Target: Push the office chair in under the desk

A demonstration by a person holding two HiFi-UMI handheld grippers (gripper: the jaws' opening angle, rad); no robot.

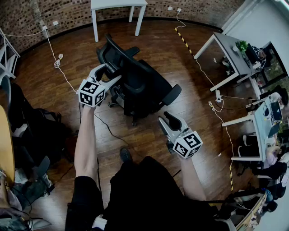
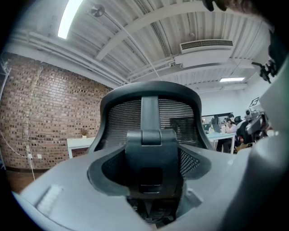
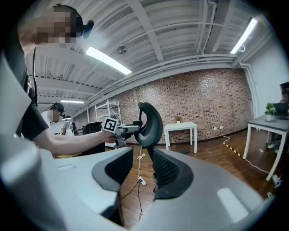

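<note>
Head view sets the office chair [image 1: 140, 85] at twelve o'clock, its back spine seemingly clamped in the nearer left gripper [image 1: 109, 72], the white desk [image 1: 118, 3] beyond at twelve, and the right gripper [image 1: 169, 121], jaws apart and empty, at the chair's five o'clock.

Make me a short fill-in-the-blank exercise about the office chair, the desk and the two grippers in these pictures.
1. The office chair is ___ in colour.
2. The white desk stands before a ___ wall.
3. The left gripper has its jaws closed on the chair's back; the right gripper holds ___.
Missing words: black; brick; nothing.
</note>
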